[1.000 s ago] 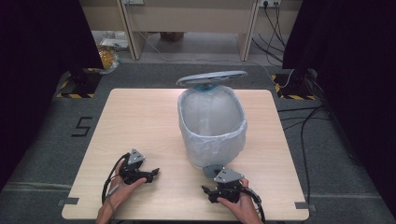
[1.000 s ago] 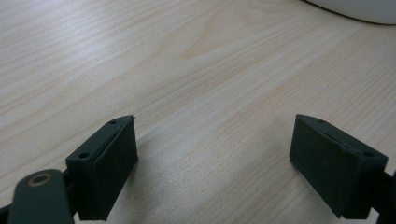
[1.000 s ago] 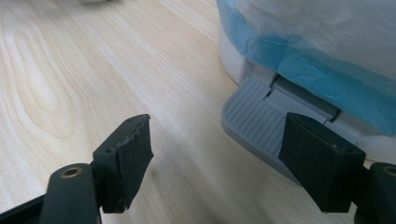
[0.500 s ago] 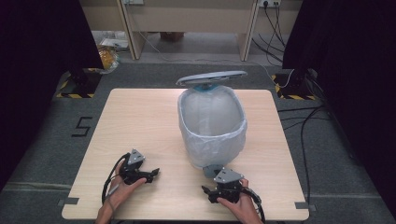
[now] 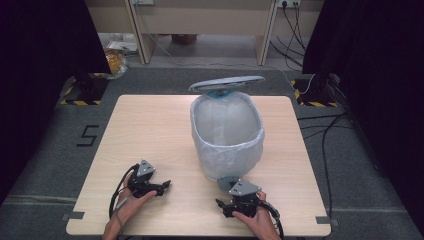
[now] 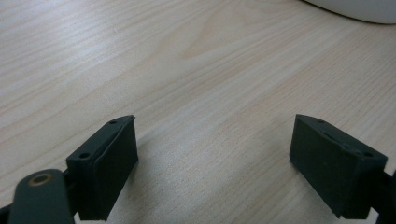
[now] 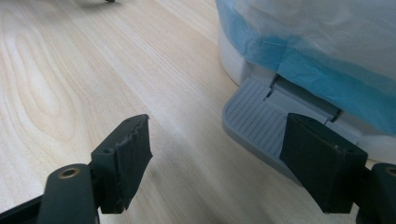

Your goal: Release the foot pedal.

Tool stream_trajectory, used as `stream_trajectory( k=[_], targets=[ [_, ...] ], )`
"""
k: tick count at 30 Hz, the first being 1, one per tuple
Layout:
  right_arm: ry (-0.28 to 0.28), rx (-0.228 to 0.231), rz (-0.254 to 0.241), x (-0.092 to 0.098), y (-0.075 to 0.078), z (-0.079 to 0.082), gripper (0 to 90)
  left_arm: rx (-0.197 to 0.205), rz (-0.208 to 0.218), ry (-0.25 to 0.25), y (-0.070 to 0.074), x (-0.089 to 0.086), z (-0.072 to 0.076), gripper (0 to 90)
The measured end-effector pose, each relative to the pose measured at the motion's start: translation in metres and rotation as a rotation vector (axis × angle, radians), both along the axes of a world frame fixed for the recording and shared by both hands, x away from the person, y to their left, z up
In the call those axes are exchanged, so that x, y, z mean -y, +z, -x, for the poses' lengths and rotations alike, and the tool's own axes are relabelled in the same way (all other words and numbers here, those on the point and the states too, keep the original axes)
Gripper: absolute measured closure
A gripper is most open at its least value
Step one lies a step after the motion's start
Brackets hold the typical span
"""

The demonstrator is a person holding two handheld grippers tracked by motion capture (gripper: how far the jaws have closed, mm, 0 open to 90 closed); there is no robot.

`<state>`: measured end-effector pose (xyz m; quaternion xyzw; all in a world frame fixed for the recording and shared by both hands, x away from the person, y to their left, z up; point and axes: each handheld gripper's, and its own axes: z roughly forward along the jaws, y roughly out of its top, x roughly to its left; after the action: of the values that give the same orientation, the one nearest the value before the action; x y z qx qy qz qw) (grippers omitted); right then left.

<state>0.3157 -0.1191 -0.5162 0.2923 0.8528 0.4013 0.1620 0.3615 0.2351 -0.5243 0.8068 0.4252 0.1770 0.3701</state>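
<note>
Now | bin point(image 5: 227, 135) mid-table point(image 5: 150, 130), lid point(image 5: 227, 83) up | pedal point(image 7: 254, 123) beside right gripper point(image 7: 217, 158), jaws apart, just widened, empty | left gripper point(image 6: 215, 158) gaping, empty

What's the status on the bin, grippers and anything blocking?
Left gripper open, empty, low over the table. Right gripper open, jaws just widened, nothing between them, beside the pedal. Bin lined, lid up. Nothing in the way.

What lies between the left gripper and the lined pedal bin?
Bare wooden tabletop in the high view: nothing sits between the left gripper and the pedal bin. The left gripper view shows likewise.
</note>
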Motion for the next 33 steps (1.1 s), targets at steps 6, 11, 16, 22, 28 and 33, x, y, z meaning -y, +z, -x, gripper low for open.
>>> stream_trajectory(
  k=[6,11,16,22,28,33],
  targets=[
    [-0.004,-0.006,-0.025,0.002,0.001,0.0,24.0,0.001,0.0,0.001,0.0,0.0,0.0,14.2],
    [-0.009,-0.007,-0.053,0.004,0.003,0.0,24.1,0.001,0.0,0.0,0.0,0.0,0.0,14.2],
    [-0.018,-0.003,-0.059,0.005,0.004,0.002,24.1,0.001,0.0,0.001,0.0,0.0,0.0,14.2],
    [-0.053,0.007,-0.14,0.017,0.012,0.003,23.9,0.0,0.003,0.001,0.0,0.0,0.0,14.4],
    [-0.054,-0.003,-0.153,0.025,0.016,0.008,23.3,0.001,0.007,0.003,0.0,0.0,0.0,14.5],
    [-0.092,0.009,-0.18,0.042,0.025,0.011,23.4,0.002,0.005,0.003,0.0,0.0,0.0,14.4]
  ],
)
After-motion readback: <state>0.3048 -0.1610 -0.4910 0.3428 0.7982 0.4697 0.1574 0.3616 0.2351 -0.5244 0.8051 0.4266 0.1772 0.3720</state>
